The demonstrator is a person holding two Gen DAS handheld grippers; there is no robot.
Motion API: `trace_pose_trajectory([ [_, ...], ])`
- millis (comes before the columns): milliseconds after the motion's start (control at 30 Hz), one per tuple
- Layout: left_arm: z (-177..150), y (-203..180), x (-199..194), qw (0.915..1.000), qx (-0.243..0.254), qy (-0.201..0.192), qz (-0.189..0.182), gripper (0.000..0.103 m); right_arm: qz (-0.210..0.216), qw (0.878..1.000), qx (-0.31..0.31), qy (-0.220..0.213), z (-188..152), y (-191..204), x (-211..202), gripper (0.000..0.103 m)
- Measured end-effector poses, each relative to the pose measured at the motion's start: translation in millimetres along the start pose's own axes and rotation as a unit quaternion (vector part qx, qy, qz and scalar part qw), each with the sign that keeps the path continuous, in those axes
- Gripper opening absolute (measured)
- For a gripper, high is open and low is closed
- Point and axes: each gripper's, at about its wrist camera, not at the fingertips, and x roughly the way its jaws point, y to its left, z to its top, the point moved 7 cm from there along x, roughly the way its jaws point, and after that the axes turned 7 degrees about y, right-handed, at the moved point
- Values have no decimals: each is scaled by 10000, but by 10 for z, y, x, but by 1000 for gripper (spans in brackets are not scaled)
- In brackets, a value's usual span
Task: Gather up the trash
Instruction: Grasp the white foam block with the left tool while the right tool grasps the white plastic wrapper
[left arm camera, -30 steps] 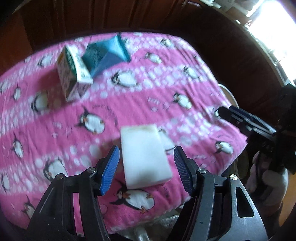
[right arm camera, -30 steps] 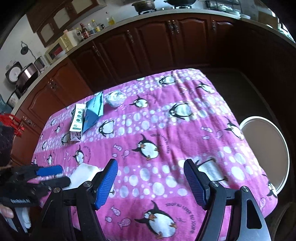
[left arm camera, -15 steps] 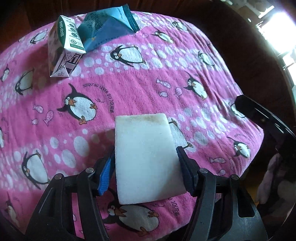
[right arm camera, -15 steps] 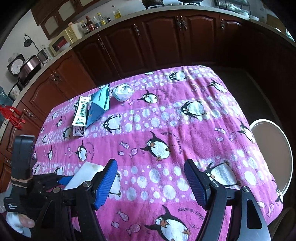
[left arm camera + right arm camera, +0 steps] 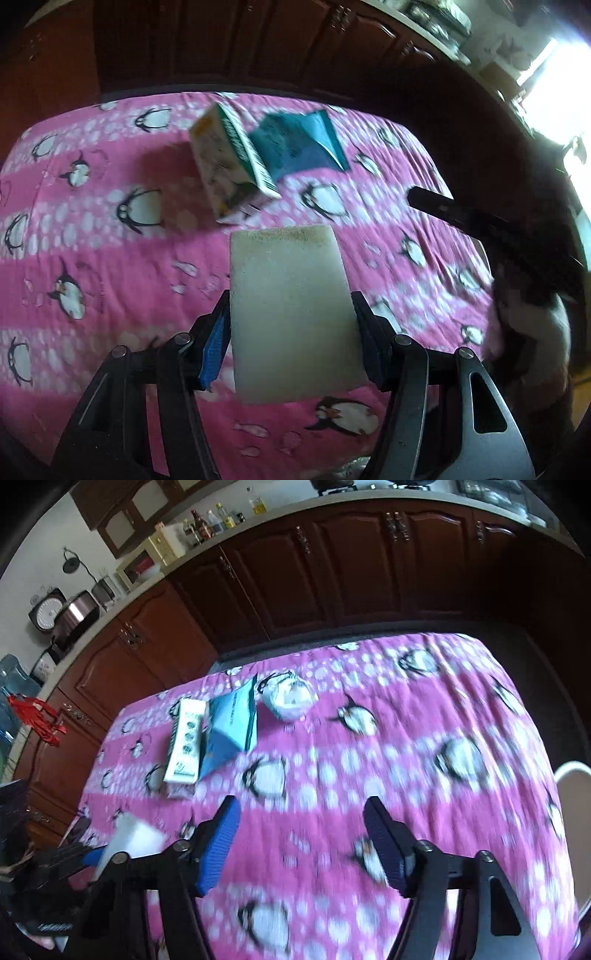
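Note:
My left gripper [image 5: 291,295] is shut on a white sponge block [image 5: 291,314] and holds it a little above the pink penguin tablecloth [image 5: 110,258]. Beyond it lie a small white and green carton [image 5: 231,166] and a teal packet [image 5: 295,144]. In the right wrist view the carton [image 5: 186,742], the teal packet [image 5: 231,727] and a crumpled white wrapper [image 5: 290,698] sit at the far left of the table. My right gripper [image 5: 301,805] hovers over bare cloth, its jaws closing with nothing between them. The sponge [image 5: 136,836] shows at lower left.
Dark wooden cabinets [image 5: 332,572] run behind the table, with bottles and appliances on the counter. A round white stool seat [image 5: 572,794] stands off the table's right edge. The right gripper's dark finger [image 5: 480,221] reaches in from the right in the left wrist view.
The left jaws came together on the sponge and lifted it off the cloth, moving toward the carton. The right gripper moved across the table toward the carton and packet, jaws slightly narrower.

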Motion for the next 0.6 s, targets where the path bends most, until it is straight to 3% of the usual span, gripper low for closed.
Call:
trace_pose_trajectory([
  [133,43,140,-25,9998,-173,-30,-49,59,-370,9984,-357,249,313,2,413,65],
  [500,98,379,-4,9987,-505,29,-54,59,-563,9938,-900,340,910,142,953,65],
  [567,96,369,-11,9987,-514,27,-52,59,-443,9950,-796,408,944,132,1020,56],
  [600,98,357,-17,9987,-502,21,-53,59,-342,9957,-715,471,939,122,1052,39],
])
